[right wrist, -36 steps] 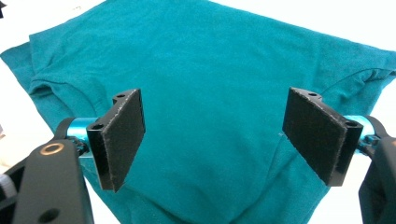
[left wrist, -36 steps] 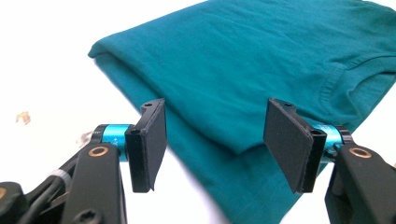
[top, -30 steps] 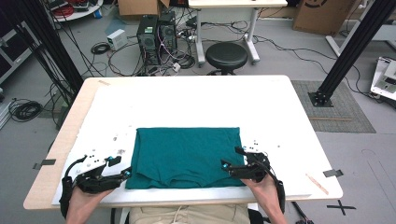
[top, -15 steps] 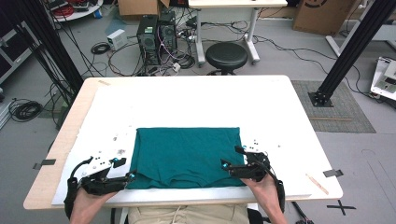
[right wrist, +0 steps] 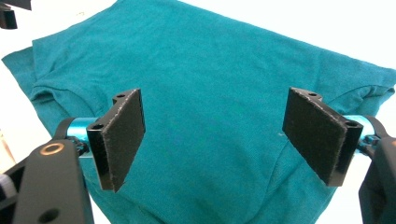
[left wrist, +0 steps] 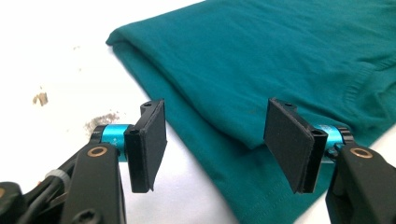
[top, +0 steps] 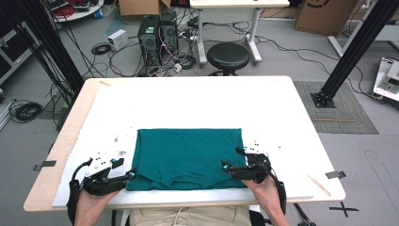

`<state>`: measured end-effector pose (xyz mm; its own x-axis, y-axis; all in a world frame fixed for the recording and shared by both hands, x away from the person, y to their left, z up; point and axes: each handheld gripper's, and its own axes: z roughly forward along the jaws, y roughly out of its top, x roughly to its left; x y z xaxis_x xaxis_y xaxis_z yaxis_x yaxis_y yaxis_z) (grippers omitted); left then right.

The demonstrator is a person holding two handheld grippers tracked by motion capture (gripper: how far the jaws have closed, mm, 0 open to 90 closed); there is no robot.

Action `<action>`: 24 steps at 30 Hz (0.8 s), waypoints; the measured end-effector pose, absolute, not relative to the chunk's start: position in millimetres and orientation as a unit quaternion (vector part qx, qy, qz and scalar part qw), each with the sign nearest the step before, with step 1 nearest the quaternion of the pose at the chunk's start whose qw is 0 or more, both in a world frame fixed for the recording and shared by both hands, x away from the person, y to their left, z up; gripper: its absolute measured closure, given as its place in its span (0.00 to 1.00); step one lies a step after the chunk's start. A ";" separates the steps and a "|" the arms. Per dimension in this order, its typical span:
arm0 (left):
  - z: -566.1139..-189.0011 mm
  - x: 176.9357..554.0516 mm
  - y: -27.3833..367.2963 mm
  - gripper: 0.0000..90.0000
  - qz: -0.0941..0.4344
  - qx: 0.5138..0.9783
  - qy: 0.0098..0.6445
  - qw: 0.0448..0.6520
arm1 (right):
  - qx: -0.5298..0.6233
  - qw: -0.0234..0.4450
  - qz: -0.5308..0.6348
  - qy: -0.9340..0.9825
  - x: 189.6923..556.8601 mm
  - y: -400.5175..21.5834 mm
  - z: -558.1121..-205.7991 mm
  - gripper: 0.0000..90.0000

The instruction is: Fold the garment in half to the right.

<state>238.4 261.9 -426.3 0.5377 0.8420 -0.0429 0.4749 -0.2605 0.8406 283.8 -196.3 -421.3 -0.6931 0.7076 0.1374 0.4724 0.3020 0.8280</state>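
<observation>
Folding step: your left gripper (top: 126, 177) and right gripper (top: 229, 168) hang wide open at the teal shirt's (top: 188, 153) near corners; next, clamp both

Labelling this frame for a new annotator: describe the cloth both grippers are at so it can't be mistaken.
Start at the white-topped table in the middle of the room. On its near half, by the person's edge, lies a folded teal T-shirt, flat and roughly rectangular. The open left gripper and open right gripper flank its near corners, and it is the table's one coloured fabric item.
</observation>
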 end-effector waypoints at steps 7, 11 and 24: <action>-431.2 246.1 248.5 0.43 0.211 0.766 0.436 0.423 | 0.370 0.129 0.458 0.798 284.1 -194.6 -422.2 0.24; -438.3 248.1 240.3 0.36 0.215 0.769 0.437 0.415 | 0.365 0.130 0.455 0.802 284.6 -191.9 -423.8 0.24; -452.2 246.9 243.6 0.34 0.214 0.746 0.474 0.415 | 0.357 0.127 0.452 0.808 283.6 -184.3 -423.3 0.24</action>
<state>246.9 243.6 -452.2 0.4586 0.8854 -0.0753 0.5304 -0.2048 0.8226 283.6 -184.3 -423.3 -0.7127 0.6915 0.1174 0.4620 0.3369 0.8204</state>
